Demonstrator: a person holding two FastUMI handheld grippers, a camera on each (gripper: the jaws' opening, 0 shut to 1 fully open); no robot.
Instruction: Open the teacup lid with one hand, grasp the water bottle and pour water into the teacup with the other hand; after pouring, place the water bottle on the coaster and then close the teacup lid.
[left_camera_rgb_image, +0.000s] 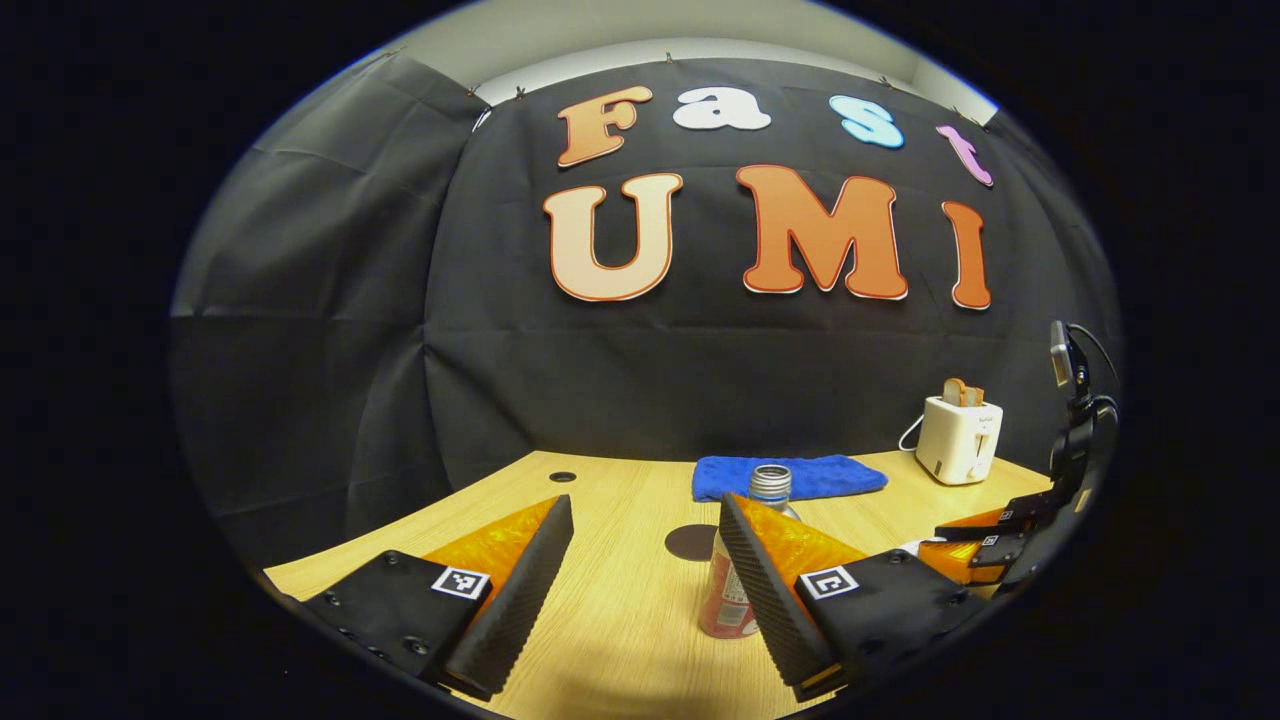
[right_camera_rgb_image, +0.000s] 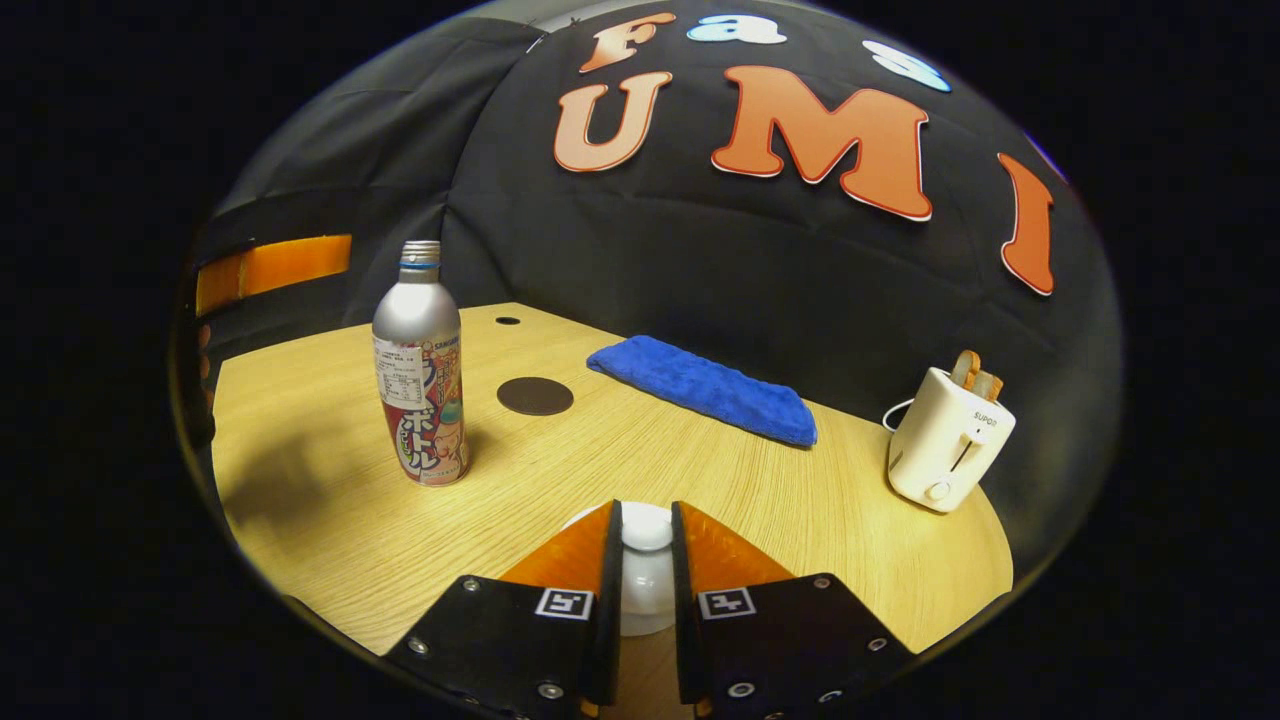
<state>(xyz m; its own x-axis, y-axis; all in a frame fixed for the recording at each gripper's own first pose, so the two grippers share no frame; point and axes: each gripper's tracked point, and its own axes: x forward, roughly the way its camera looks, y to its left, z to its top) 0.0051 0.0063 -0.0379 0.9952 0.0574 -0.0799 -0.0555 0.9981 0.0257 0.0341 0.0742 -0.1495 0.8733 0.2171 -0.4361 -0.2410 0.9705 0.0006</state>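
Observation:
A silver water bottle with a printed label stands upright on the wooden table, cap on. Just beyond it lies a dark round coaster. My right gripper is shut on the white knob of the teacup lid; the white teacup shows between the fingers below, mostly hidden. In the left gripper view my left gripper is open, and the bottle stands partly behind its right finger, with the coaster beyond. The right gripper sits at the far right there.
A blue cloth lies folded at the back of the table. A white toaster with toast in it stands at the right rear, its cord behind it. A small hole marks the far left of the tabletop.

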